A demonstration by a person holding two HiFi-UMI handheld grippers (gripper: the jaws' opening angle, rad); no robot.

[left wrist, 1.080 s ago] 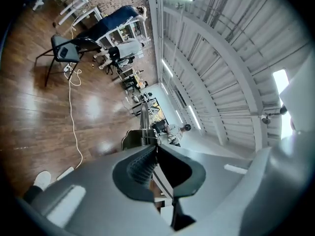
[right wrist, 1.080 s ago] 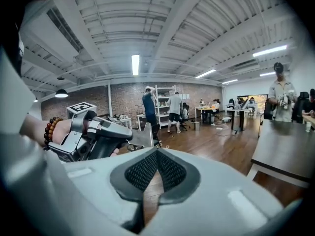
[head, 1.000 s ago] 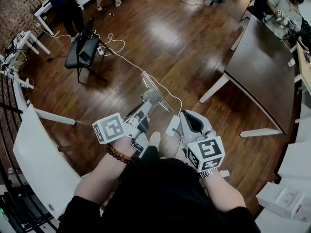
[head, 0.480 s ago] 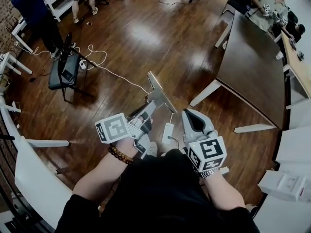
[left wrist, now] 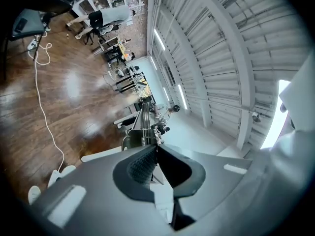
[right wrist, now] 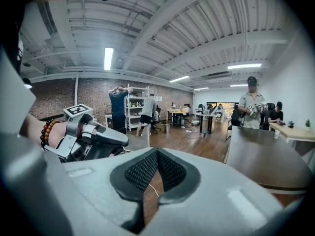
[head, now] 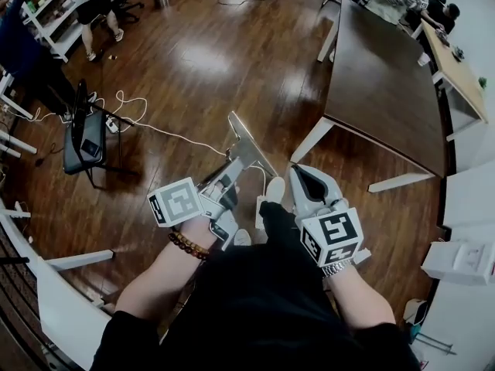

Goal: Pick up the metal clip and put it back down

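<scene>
Much open ground below: glossy brown plank floor lies under both tools, with no work surface beneath the load. Long dark brown rectangular table stands well off to the right. Curved white desk sits low at left. Neither is under the clip.

Thin white cable trails across the boards ahead of the person. Snag or trip risk if they step forward while watching the tools.

Right gripper: pads together, nothing between them, idle just beside the left one. Could knock the load if the two drift closer.

Left gripper: clenched on one end of the flat silver metal spring clip, which juts up and forward in mid-air. Most of its length hangs beyond the pads. Judgement: smooth metal on a short bite may pivot or slide out. Any slackening before a surface is under it would mean a fall to the floor.
</scene>
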